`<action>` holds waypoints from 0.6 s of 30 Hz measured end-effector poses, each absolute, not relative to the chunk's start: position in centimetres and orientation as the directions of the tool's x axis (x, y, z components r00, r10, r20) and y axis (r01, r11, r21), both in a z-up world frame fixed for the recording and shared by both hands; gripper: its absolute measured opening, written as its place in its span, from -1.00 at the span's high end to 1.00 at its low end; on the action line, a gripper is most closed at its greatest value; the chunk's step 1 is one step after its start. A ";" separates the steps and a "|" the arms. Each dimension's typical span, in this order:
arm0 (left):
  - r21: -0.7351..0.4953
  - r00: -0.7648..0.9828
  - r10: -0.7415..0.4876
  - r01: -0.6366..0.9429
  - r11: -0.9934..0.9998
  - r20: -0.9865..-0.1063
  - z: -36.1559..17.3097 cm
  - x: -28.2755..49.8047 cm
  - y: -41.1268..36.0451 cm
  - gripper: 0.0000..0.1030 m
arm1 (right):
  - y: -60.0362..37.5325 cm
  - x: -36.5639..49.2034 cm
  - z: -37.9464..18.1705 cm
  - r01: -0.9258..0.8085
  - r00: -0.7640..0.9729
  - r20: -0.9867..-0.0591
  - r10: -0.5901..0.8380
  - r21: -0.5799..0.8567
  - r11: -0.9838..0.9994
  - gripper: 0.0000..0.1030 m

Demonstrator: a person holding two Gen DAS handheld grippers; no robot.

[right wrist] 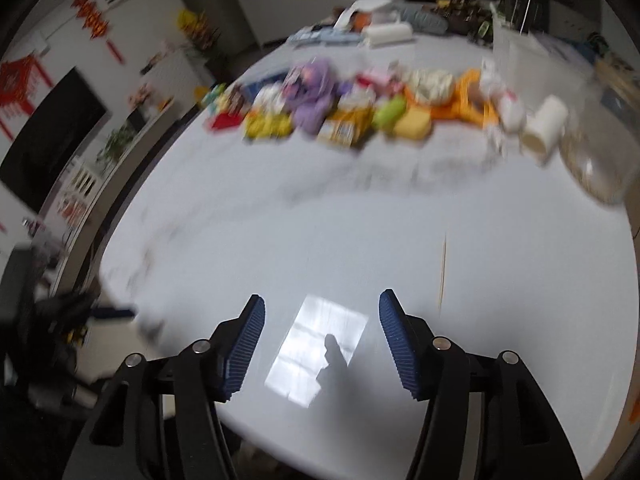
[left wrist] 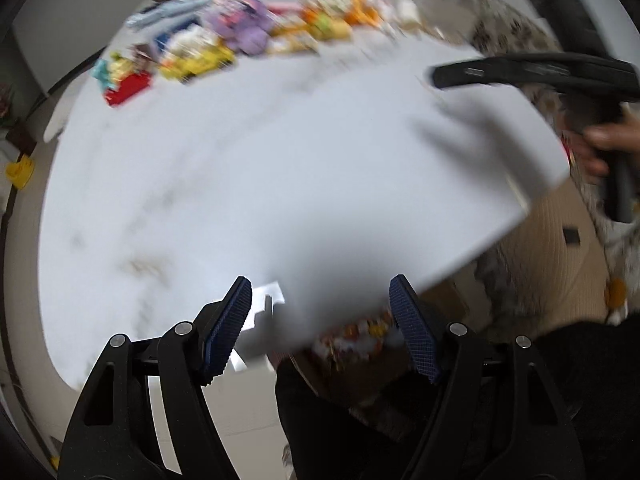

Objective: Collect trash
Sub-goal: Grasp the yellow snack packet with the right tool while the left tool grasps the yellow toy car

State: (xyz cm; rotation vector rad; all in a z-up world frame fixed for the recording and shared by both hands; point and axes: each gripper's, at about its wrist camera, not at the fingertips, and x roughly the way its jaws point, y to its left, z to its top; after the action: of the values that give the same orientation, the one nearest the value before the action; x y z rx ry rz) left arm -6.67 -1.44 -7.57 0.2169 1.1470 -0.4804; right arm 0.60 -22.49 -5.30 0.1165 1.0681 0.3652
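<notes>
Both views are motion-blurred, so details are approx. Left gripper (left wrist: pixel 320 320) has its fingers wide apart w/ nothing between them, hanging over the near edge of the white marbled worktop (left wrist: pixel 240 184); below that edge there's a container w/ colourful wrappers (left wrist: pixel 356 336), prob. the trash bin, but too blurred to be sure. Right gripper (right wrist: pixel 320 340) also has fingers spread and empty, low over the bare near part of the worktop (right wrist: pixel 360 240), next to a bright window reflection. The trash itself is well apart from both: a row of wrappers and packets (right wrist: pixel 340 108) across the far middle, incl. a purple bag (right wrist: pixel 314 92), yellow packet (right wrist: pixel 268 126), red piece (right wrist: pixel 224 120), orange packaging (right wrist: pixel 472 100), w/ a white roll (right wrist: pixel 544 128) and a clear container (right wrist: pixel 596 168) at the right end. A thin wooden skewer (right wrist: pixel 442 276) lies just right of the right gripper's fingers. Judging by this, nothing is picked yet; next is a reach fwd to the pile. Risks: items lie touching/overlapping, so a fast grab at this speed could pinch two at once or shove the light packets further away; the roll could be knocked and roll off; the skewer is flat and thin, easy to miss or flick off the worktop; arms could also cross near the bin.
</notes>
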 end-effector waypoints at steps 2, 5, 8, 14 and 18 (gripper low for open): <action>-0.081 0.350 -0.259 0.450 0.889 -0.900 -6.8 -4.8 -0.5 -0.36 | -21.5 4.6 -5.5 -0.212 0.436 -0.829 0.349 0.282 0.936 -0.15; -0.079 0.388 -0.268 0.439 0.895 -0.882 -6.0 -1.6 1.0 -0.36 | -20.1 10.1 -6.9 -0.146 0.435 -0.838 0.331 0.297 0.944 -0.15; -0.065 0.414 -0.267 0.440 0.896 -0.870 -5.4 1.5 2.4 -0.36 | -20.0 14.0 -8.8 -0.043 0.418 -0.850 0.319 0.333 0.942 -0.15; -0.057 0.435 -0.275 0.452 0.890 -0.857 -6.0 7.5 3.8 -0.36 | -19.5 17.8 -11.0 0.060 0.421 -0.863 0.281 0.336 0.940 0.29; -0.033 0.455 -0.271 0.466 0.884 -0.848 -6.9 11.7 3.2 -0.36 | -19.7 16.3 -9.6 0.050 0.428 -0.854 0.296 0.349 0.936 0.48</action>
State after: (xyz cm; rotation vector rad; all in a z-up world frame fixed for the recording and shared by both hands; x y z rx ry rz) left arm 11.70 3.18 -6.90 0.2164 1.0009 -0.4592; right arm 16.26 -19.68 -9.61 0.3462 1.1236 0.1574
